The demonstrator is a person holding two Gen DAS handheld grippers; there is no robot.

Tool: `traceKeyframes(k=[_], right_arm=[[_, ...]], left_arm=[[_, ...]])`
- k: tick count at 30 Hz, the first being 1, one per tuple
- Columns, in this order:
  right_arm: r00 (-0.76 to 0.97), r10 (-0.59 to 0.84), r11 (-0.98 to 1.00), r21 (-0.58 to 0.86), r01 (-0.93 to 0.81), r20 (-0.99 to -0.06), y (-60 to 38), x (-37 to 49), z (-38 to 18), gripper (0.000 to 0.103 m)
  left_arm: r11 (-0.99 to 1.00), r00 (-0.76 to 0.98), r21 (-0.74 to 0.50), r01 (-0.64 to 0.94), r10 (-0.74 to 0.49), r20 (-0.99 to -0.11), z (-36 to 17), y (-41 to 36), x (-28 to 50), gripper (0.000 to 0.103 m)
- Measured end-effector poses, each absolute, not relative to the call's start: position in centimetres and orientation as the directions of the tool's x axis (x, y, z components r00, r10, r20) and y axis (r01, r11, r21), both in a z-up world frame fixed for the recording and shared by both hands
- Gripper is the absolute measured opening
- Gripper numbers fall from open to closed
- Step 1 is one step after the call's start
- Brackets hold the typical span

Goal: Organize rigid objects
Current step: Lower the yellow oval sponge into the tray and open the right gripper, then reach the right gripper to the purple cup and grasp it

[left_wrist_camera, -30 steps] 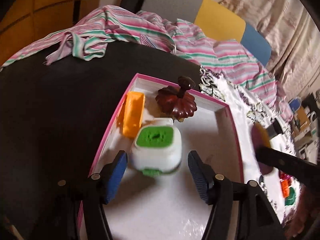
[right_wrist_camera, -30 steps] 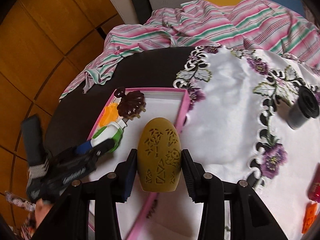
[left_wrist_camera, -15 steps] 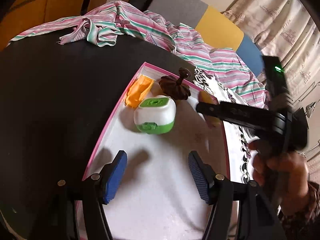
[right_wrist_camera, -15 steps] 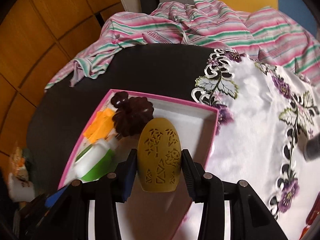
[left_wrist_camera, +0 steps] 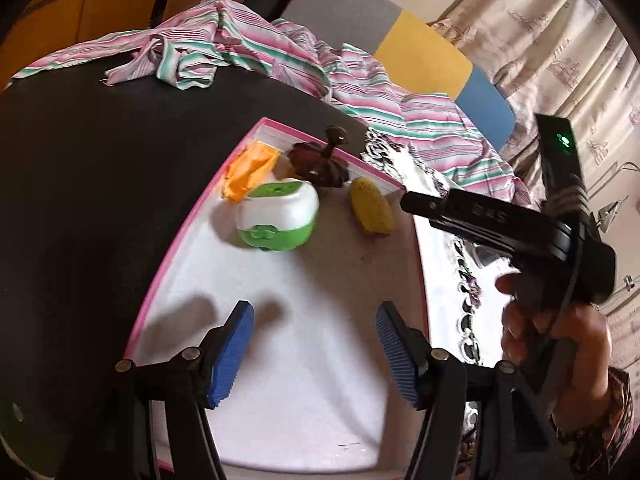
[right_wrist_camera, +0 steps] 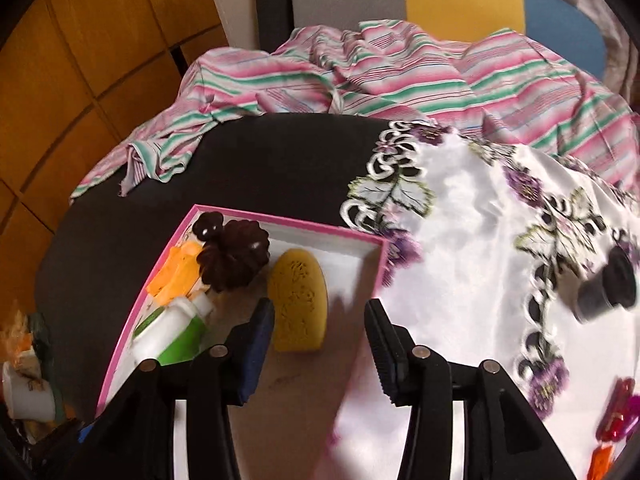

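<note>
Right wrist view | right gripper (right_wrist_camera: 320, 332) fingers opening, yellow egg-shaped block (right_wrist_camera: 298, 304) between them, unpressed, lying in pink-rimmed tray (right_wrist_camera: 320, 233) | brown pumpkin lid (right_wrist_camera: 234, 258) just beside | left gripper (left_wrist_camera: 314, 350) fingers wide, empty.

You can read almost nothing here. On the side of the right gripper (left_wrist_camera: 404, 202), as your left wrist camera sees it, there are pale embossed characters on the black body (left_wrist_camera: 486, 212), but they are too blurred to make out. A small green light with a white sign glows on the black device (left_wrist_camera: 560, 148) on top of it; no words can be read there.
</note>
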State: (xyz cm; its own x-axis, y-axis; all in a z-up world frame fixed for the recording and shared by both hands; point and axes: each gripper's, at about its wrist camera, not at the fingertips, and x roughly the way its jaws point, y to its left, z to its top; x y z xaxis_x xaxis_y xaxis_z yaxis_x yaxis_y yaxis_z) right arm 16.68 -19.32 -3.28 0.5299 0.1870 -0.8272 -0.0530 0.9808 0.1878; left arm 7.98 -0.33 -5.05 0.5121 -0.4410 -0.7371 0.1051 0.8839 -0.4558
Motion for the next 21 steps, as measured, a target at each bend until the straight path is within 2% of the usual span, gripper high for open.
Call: traceKeyframes(k=[7,21], right_arm=[[0.534,0.217,0.97,0.244,-0.021,-0.817,-22.4,12.1,-2.1,0.054],[0.521,0.123,0.946,0.259,0.196,-0.845,-32.5,5.0,-1.9,0.055]], left_arm=[[0.87,0.5,-0.458,0.179,-0.482,-0.72,-4.2,-2.7,6.8,0.064],[0.804,0.419,-0.44,0.399,-0.587,-0.693,-2.8,-10.0,2.9,0.064]])
